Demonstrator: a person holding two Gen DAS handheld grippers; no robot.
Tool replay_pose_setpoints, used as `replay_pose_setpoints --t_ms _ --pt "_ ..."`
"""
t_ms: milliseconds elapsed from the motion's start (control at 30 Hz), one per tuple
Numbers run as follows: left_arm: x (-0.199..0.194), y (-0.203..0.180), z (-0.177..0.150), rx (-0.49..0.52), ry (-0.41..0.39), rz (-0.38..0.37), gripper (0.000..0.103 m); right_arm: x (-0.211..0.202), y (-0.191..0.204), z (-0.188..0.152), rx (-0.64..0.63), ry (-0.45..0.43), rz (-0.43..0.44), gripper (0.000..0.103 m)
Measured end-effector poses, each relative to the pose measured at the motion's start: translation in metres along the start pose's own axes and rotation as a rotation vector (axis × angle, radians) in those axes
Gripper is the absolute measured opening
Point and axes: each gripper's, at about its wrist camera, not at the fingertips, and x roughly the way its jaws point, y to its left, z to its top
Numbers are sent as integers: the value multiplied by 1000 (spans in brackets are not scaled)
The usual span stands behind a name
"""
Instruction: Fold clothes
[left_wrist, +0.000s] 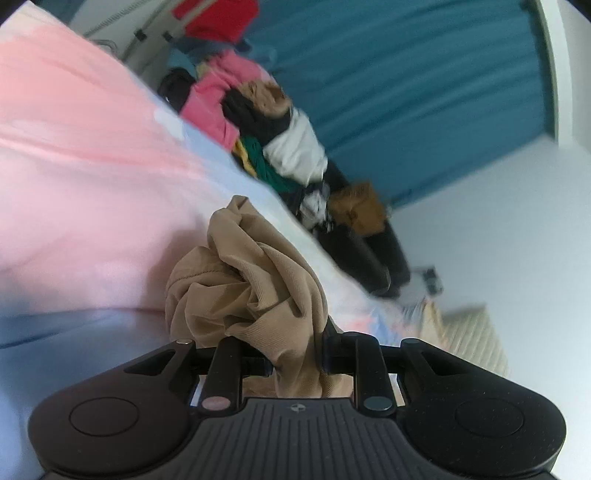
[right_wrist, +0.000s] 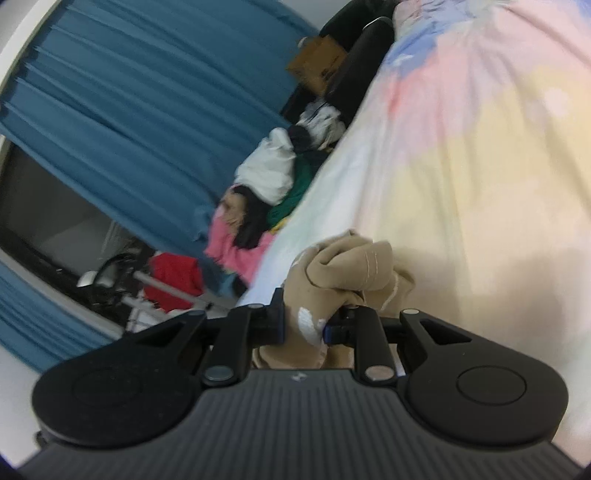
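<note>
Tan garment (left_wrist: 255, 280), bunched and creased, pinched at one end in the left gripper (left_wrist: 291, 360) and at another in the right gripper (right_wrist: 306, 325). Both sets of jaws clenched on cloth, with folds bulging out ahead of the fingers and a loose tail trailing back toward each handle. In the right wrist view, a line of pale stitching and a small white mark on the fabric near the jaws; which edge or corner that is, impossible to tell. Held up off the pastel bedspread (right_wrist: 461, 155), by the look of the tilted, blurred background, so probably mid-lift rather than lying flat.

Step in hand, as a judgement: picking the piece up and getting it ready to spread, not yet any fold made, since the cloth is a crumpled wad with no flat panel anywhere. Early in the task, then.

Next move likely calls for drawing the two grippers apart to pull the fabric taut, then laying it flat on the bedspread before creasing. Grips deep in bunched cloth rather than on clean corners, so a regrasp may be needed.

Beyond the bed edge, a pile of mixed clothes (left_wrist: 273, 125) against a blue curtain (left_wrist: 424, 92), well apart from the held piece.
</note>
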Motion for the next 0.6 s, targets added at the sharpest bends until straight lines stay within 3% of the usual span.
replay_pose_setpoints --t_ms 133,300,367,500,600 --pt "6 23 -29 163 37 54 27 2 -34 -38 -25 -6 -45 22" --pt "3 50 -63 206 81 141 31 -16 -68 -76 -34 26 -77 23" --pt "1 48 -69 248 76 172 42 -21 -79 -89 -38 48 -101 25" --pt "-2 41 -79 338 57 232 50 -32 -78 -90 -66 87 -127 29" --pt "-14 21 -76 394 66 274 73 -47 -61 -80 -91 105 -182 42"
